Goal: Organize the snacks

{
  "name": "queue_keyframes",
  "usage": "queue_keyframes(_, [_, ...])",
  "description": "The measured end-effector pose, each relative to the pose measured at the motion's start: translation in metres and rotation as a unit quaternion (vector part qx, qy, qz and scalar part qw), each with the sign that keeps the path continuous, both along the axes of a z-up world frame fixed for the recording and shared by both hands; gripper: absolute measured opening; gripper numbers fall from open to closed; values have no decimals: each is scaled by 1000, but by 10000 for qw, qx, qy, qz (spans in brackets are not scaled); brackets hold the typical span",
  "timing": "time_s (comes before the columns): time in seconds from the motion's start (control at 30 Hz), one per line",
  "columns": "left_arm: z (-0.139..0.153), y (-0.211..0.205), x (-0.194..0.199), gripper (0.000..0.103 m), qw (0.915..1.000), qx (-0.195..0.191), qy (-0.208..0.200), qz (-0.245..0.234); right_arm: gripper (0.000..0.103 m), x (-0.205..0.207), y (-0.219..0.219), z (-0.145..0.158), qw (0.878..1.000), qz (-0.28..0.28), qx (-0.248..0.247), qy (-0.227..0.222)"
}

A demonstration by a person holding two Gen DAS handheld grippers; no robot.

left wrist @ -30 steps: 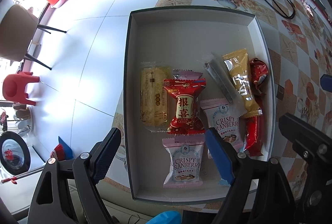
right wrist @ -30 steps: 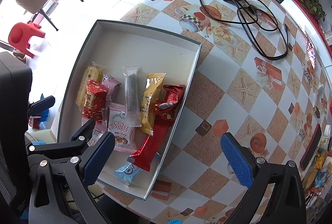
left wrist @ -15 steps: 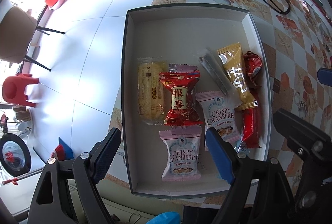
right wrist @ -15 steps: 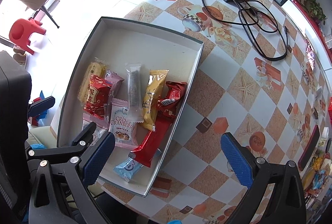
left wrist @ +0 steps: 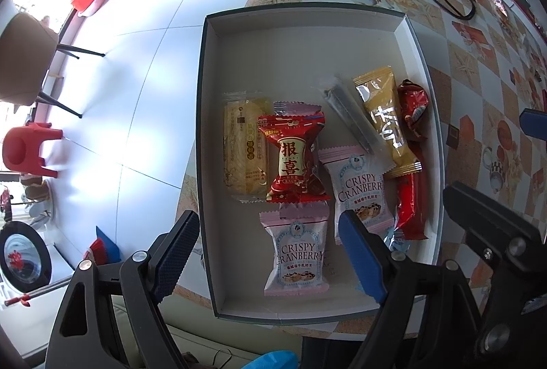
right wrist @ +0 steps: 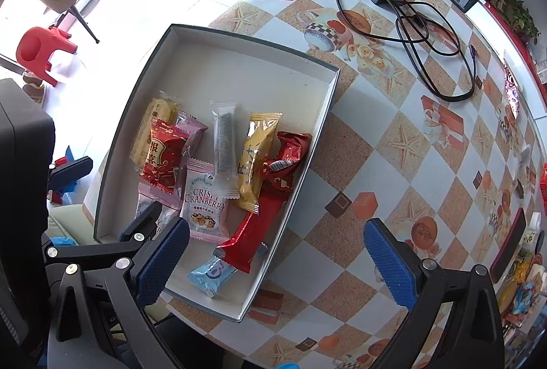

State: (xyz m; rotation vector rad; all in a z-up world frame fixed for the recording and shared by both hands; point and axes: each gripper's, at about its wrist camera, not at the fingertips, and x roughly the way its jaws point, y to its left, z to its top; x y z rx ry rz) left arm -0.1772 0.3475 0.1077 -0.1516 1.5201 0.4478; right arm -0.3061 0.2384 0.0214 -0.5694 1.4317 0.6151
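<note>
Left wrist view: left hand-held gripper (left wrist: 270, 252) hangs above the near end of the box (left wrist: 205, 136), jaws spread, nothing between them. The snacks lie loose in the box's near half: a Crispy Cranberry packet (left wrist: 296, 254) below the fingers, the red packet (left wrist: 295, 163) overlapping the yellow cake (left wrist: 239, 150). Risk: a descent here could clip the near wall or pinch two overlapping wrappers together. Gripper points steeply down.

Right wrist view: right hand-held gripper (right wrist: 275, 258) also spread and empty, straddling the box's right wall above the checkered surface (right wrist: 410, 143). The long red bar (right wrist: 253, 232) overlies the blue packet (right wrist: 212, 273); lifting one may drag the other. Points straight down.
</note>
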Motion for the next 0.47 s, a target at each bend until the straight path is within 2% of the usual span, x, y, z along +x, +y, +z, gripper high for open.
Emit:
queue_keyframes(0.27, [-1,-2,1,86,10000,-2,21,17,103,-1,1,-1,10000,30,-3,22])
queue_keyframes(0.4, [7,-1,-1,86,9996,36,-271,18,103,-1,0,-1,10000,27,10,44])
queue_keyframes(0.47, [10,0,-1,86,9996,14,-288,27,103,-1,-1,-2,10000,17,22,44])
